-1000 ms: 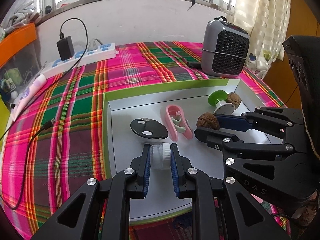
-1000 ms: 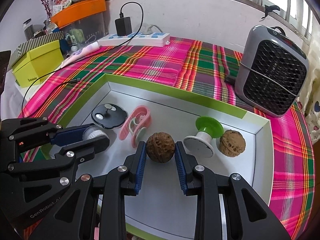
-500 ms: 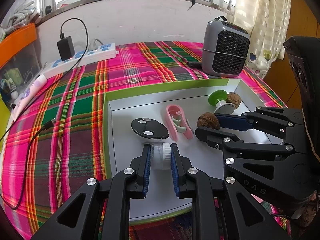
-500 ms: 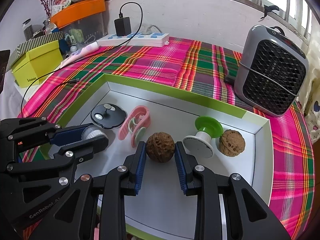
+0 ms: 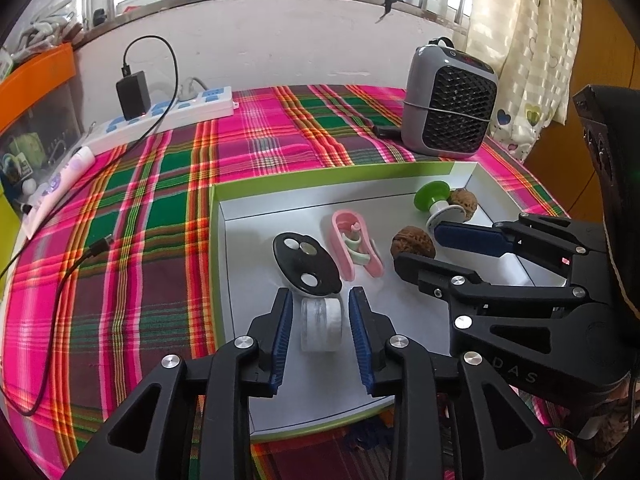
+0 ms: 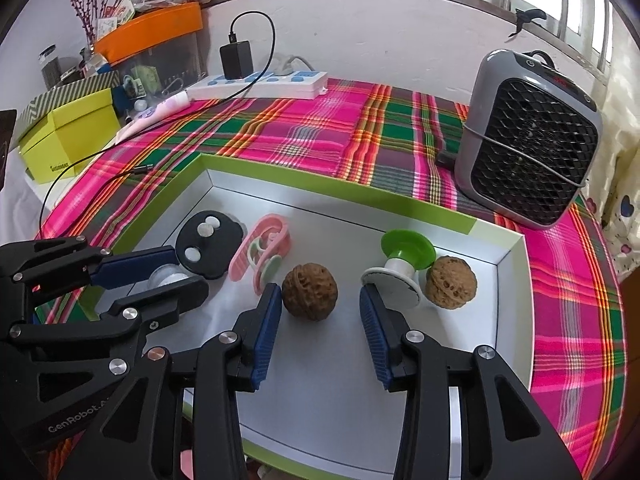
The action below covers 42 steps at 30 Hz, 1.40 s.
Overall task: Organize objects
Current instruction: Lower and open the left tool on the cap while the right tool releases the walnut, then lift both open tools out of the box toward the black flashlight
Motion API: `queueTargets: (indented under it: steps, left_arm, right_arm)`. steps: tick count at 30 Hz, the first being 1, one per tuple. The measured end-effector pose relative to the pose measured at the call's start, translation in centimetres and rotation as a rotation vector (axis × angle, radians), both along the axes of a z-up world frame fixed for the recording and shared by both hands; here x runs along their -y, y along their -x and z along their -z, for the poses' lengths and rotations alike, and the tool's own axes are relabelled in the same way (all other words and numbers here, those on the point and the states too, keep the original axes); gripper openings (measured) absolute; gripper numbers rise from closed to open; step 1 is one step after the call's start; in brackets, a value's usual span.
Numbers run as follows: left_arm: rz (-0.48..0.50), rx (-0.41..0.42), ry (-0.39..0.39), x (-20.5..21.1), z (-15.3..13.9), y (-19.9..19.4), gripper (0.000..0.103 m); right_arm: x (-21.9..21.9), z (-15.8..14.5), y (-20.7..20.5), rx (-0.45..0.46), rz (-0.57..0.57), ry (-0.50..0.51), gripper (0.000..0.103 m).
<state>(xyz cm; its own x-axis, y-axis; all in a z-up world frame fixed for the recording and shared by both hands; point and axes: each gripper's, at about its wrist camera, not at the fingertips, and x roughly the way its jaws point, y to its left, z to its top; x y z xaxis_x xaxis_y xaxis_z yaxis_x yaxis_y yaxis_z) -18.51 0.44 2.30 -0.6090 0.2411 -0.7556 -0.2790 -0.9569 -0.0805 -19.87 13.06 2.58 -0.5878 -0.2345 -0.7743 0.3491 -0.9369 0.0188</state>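
A shallow white tray with a green rim (image 5: 320,176) (image 6: 320,184) lies on the plaid cloth. My left gripper (image 5: 322,320) is open, its jaws apart on either side of a small white roll (image 5: 321,330) that rests on the tray floor. My right gripper (image 6: 318,320) is open around a dark walnut (image 6: 309,297) (image 5: 413,242), which sits on the tray. In the tray too are a black disc (image 5: 306,263) (image 6: 210,244), a pink clip (image 5: 356,244) (image 6: 262,254), a green-and-white spool (image 6: 400,266) (image 5: 438,204) and a second walnut (image 6: 451,282) (image 5: 464,200).
A grey heater (image 6: 528,140) (image 5: 448,104) stands behind the tray at the right. A white power strip (image 5: 160,118) (image 6: 260,82) with a black charger lies at the back wall. A black cable (image 5: 72,272) trails left. A yellow box (image 6: 68,132) sits far left.
Both grippers have opened: the left let go of the white roll, the right let go of the dark walnut. Both objects now rest on the tray floor.
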Motion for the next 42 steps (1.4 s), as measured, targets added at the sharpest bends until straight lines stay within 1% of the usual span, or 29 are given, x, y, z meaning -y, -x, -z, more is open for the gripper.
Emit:
queueTargets:
  steps: [13, 29, 42]
  left_arm:
    - [-0.032, -0.014, -0.018, 0.8, -0.6, -1.2, 0.035]
    - [-0.052, -0.046, -0.046, 1.5, -2.0, -3.9, 0.039]
    - [-0.047, -0.048, -0.087, 1.7, -2.4, -6.7, 0.041]
  right_arm:
    - [-0.4, -0.7, -1.2, -0.018, 0.020, 0.012, 0.042]
    - [-0.9, -1.8, -3.8, -0.048, 0.029, 0.033, 0.042]
    - [-1.9, -2.4, -7.0, -0.071, 0.044, 0.056, 0.042]
